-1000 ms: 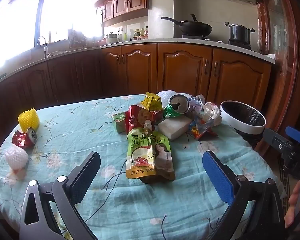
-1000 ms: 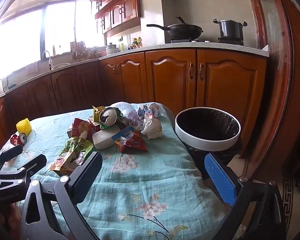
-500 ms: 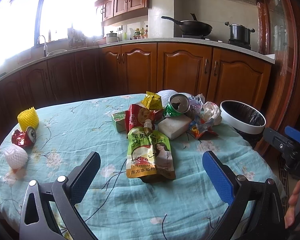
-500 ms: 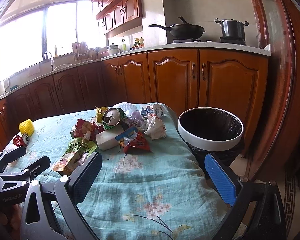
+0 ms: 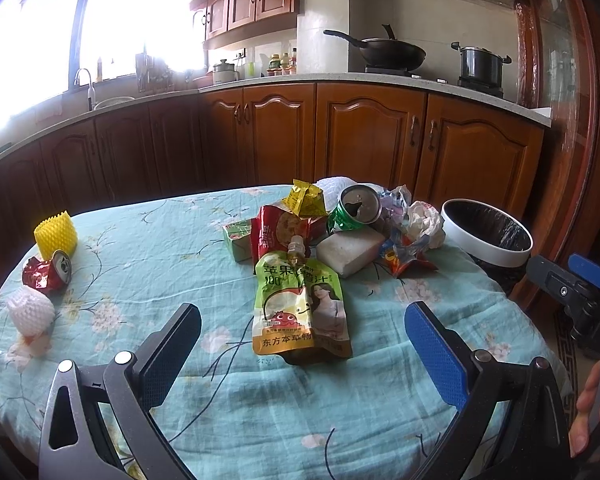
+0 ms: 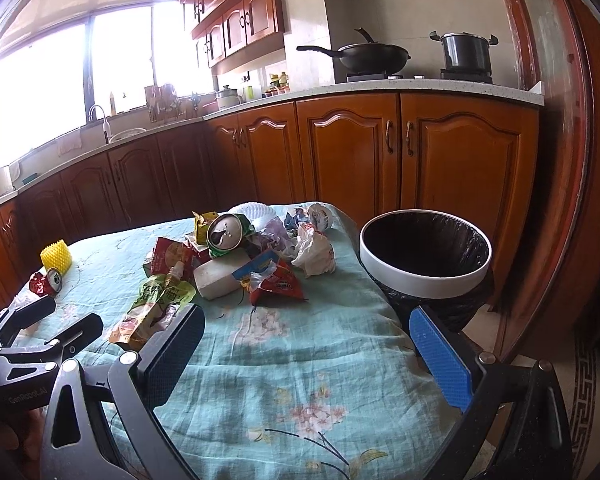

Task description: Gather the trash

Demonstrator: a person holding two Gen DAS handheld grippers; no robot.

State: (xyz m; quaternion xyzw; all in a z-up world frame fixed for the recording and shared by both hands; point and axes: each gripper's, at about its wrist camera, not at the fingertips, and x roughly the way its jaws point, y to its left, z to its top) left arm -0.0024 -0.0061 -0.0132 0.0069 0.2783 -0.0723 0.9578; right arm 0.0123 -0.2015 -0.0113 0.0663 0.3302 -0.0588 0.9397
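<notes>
Kitchen cabinets in dark wood ran behind a round table (image 5: 148, 240) covered in a pale blue flowered cloth. A white-rimmed bin (image 6: 425, 276) lined with a black bag stood just beside the table's far right edge, and nothing could be seen in its dark interior.

Most of the trash sat heaped near the middle of the table: a white foam block (image 5: 350, 249), a green can (image 5: 354, 210) tipped on its side on top of it, a red snack bag (image 5: 278, 232), a yellow wrapper (image 5: 306, 199), crumpled paper (image 5: 424, 222) and a torn red and blue packet (image 6: 274, 280). A green juice pouch (image 5: 300, 312) lay flat in front of the heap, nearest the left gripper (image 5: 302, 344). Well apart, at the table's left edge, lay a yellow foam sleeve (image 5: 56, 234), a crushed red can (image 5: 48, 274) and a white foam net (image 5: 30, 312).

Both tools were spread wide and held nothing. The left gripper hovered low over the cloth with the pouch between its fingers' line of reach. The right gripper (image 6: 304, 354) hung over bare cloth, near the bin.

Likely trouble: the flat, slick pouch could slip from the pads, or the fingers could pinch the loose cloth along with it and drag the heap. The green can rested loosely and might roll off the block if the pile was nudged. Light pieces released too early near the bin could miss its rim and fall to the floor
</notes>
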